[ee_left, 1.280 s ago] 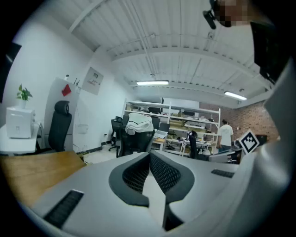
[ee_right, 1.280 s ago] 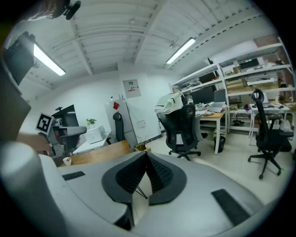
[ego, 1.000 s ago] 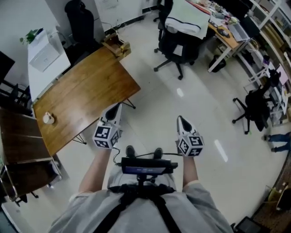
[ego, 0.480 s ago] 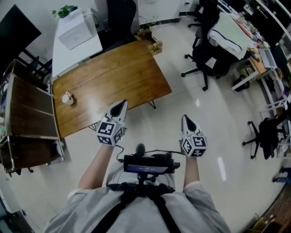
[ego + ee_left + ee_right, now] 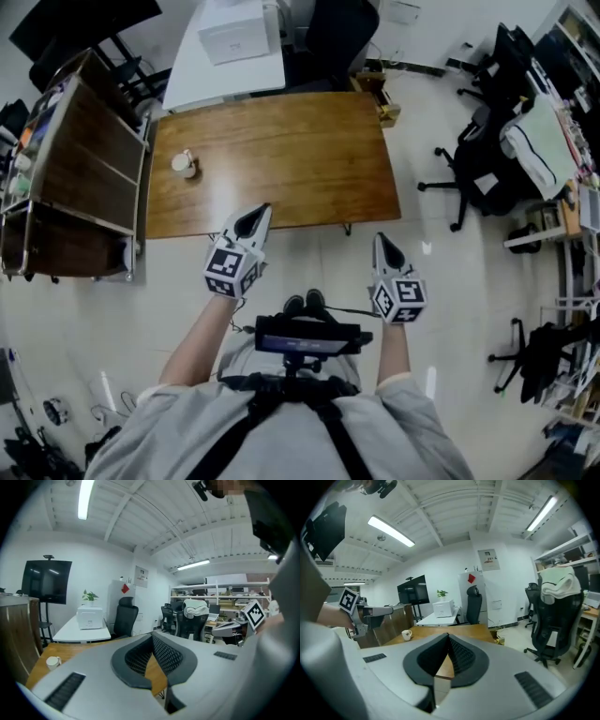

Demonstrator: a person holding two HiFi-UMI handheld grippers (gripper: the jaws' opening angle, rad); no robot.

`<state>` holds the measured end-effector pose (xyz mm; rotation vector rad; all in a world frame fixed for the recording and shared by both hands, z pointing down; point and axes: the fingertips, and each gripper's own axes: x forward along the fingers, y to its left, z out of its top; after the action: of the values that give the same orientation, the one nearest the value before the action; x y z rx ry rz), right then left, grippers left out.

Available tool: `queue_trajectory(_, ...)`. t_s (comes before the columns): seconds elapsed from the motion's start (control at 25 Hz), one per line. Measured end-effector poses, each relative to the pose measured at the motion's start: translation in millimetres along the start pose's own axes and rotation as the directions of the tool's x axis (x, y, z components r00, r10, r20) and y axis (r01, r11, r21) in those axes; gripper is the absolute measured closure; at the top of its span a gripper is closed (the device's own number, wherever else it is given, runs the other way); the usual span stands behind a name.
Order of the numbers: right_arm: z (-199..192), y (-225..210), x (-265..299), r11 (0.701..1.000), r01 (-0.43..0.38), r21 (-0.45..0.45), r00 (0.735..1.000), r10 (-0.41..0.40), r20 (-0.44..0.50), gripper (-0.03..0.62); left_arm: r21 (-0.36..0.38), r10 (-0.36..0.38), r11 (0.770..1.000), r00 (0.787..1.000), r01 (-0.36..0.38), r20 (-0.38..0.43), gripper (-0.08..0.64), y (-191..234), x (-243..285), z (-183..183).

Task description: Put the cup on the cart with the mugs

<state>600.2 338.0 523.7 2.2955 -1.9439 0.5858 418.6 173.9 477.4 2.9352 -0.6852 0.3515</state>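
Fingers (image 5: 165, 654) of the left gripper (image 5: 259, 215) meet at their tips with nothing between them, and the right gripper (image 5: 381, 242) has its fingers (image 5: 462, 656) closed and empty as well. Both point out ahead of the person: the left tip shows against the near edge of the tabletop (image 5: 281, 150), the right against the floor (image 5: 450, 309) just short of it. The cup (image 5: 183, 163) stands upright on the tabletop near its left end, well apart from either gripper and close to the cart (image 5: 89, 150) just beside that end.

The step in hand looks like the approach to the cup. To do it well, the left gripper, the nearer one, would need its fingers spread before it arrives, then brought in level around the cup's body and closed gently, since a small light cup may skid on smooth wood. The lift should clear the cart's metal frame before the cup goes onto a shelf. What sits on the cart is too small to tell here.

Farther out, a white desk (image 5: 230, 56) with a white box (image 5: 234, 26) stands against the wooden tabletop's far side. Office chairs (image 5: 483, 164) stand to the right on the glossy pale floor, and a dark screen (image 5: 47, 581) on a stand rises beyond the cart
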Motion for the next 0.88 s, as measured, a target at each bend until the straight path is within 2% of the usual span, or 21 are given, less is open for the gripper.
queue_trajectory(0.2,7.3,22.8,44.0,0.987,-0.15,-0.06,0.988,0.148,-0.042,0.591,-0.038,0.16,0.986,0.987,-0.16,0.001,0.555,31.4,-31.9,-3.4)
queue_trajectory(0.36,15.3,43.5,71.1,0.958,-0.269,-0.101,0.963,0.264,-0.056,0.591,-0.075,0.287,0.955,0.958,-0.286,0.0,0.557,51.7,-52.0,-6.2)
queue_trajectory(0.52,14.8,64.0,94.2,0.914,-0.382,-0.138,0.923,0.373,-0.092,0.591,-0.082,0.381,0.921,0.924,-0.381,-0.015,0.555,59.2,-70.5,-14.5)
queue_trajectory(0.72,15.9,91.1,116.6,0.866,-0.481,-0.139,0.876,0.469,-0.108,0.591,-0.101,0.477,0.873,0.879,-0.476,-0.023,0.557,71.6,-95.2,-20.1)
queue_trajectory(0.88,12.7,125.3,132.1,0.815,-0.561,-0.148,0.827,0.544,-0.14,0.591,-0.108,0.543,0.834,0.84,-0.541,-0.018,0.555,86.8,-119.2,-20.1)
